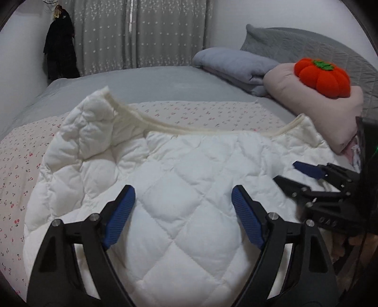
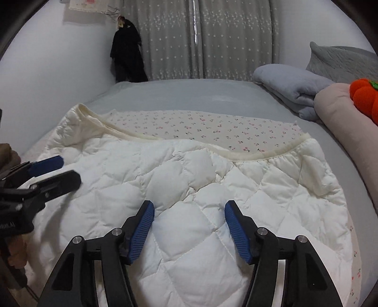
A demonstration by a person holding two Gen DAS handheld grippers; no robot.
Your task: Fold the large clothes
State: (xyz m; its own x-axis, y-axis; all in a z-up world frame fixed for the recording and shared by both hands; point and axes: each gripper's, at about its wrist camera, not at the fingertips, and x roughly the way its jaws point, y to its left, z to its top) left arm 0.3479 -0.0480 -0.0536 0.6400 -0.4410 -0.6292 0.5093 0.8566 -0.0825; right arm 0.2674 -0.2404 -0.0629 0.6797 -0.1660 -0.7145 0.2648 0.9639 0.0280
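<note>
While the left gripper (image 1: 183, 191) hangs over the white quilted jacket (image 1: 165, 189) with its 2 blue pads (image 1: 120, 215) spread wide and nothing between them, the right gripper (image 2: 189, 207) does the same from its own side, jaws apart and clear of the fabric. Each camera catches the other tool at its edge: the right one pokes in from the right in the left view, the left one from the left in the right view. That jacket lies spread on a cherry-print sheet (image 1: 200, 109) over the grey bed (image 1: 141, 80), cream-trimmed edge (image 1: 189, 128) facing away. Only the left view gives the whole orange pumpkin plush (image 1: 322, 75) on its pink cushion (image 1: 330, 113); the right view clips it, but alone shows a cloth hanging on the wall (image 2: 87, 4). Count 1 jacket, 1 plush, 1 folded grey blanket (image 1: 234, 63), 1 grey pillow (image 1: 295, 44), 1 dark garment (image 1: 60, 52) hanging beside the star-print curtains (image 1: 141, 35).
</note>
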